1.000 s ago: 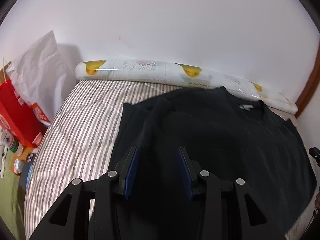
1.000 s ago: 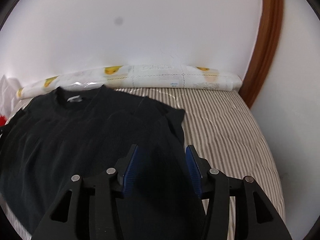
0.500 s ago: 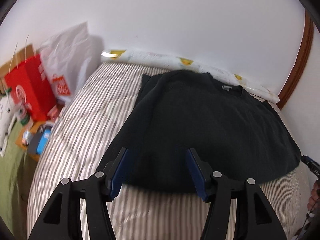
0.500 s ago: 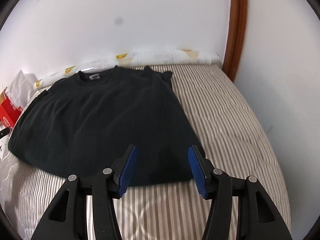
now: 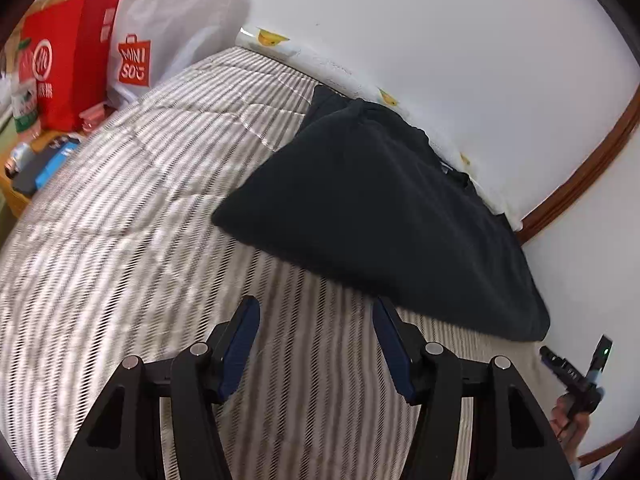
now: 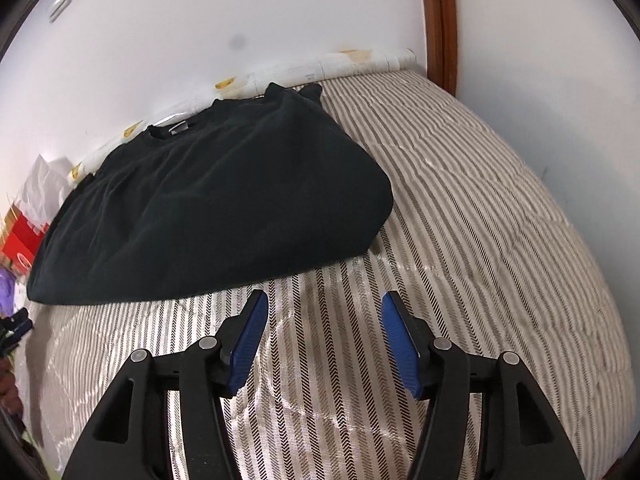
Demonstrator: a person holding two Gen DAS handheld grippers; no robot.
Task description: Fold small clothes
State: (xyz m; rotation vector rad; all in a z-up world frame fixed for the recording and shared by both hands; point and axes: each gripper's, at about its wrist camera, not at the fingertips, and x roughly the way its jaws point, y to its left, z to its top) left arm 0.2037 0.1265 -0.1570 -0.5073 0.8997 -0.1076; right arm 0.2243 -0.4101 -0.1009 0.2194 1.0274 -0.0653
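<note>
Both grippers' fingers gape empty while the black cotton T-shirt (image 6: 224, 196) lies at eleven o'clock of the right gripper (image 6: 322, 340) and one o'clock of the left gripper (image 5: 316, 344), hem nearest.

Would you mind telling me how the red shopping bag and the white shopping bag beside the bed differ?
The red shopping bag is red with a round white logo; the white shopping bag is white with a red square logo. The red one stands farther left. Both stand upright beside the striped bed.

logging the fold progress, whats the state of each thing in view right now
black t-shirt: lying on the bed, sleeves folded in, held by nothing
left hand-held gripper: open, empty, over the striped bedcover
right hand-held gripper: open, empty, jaws just opening
red paper bag: upright beside the bed
</note>
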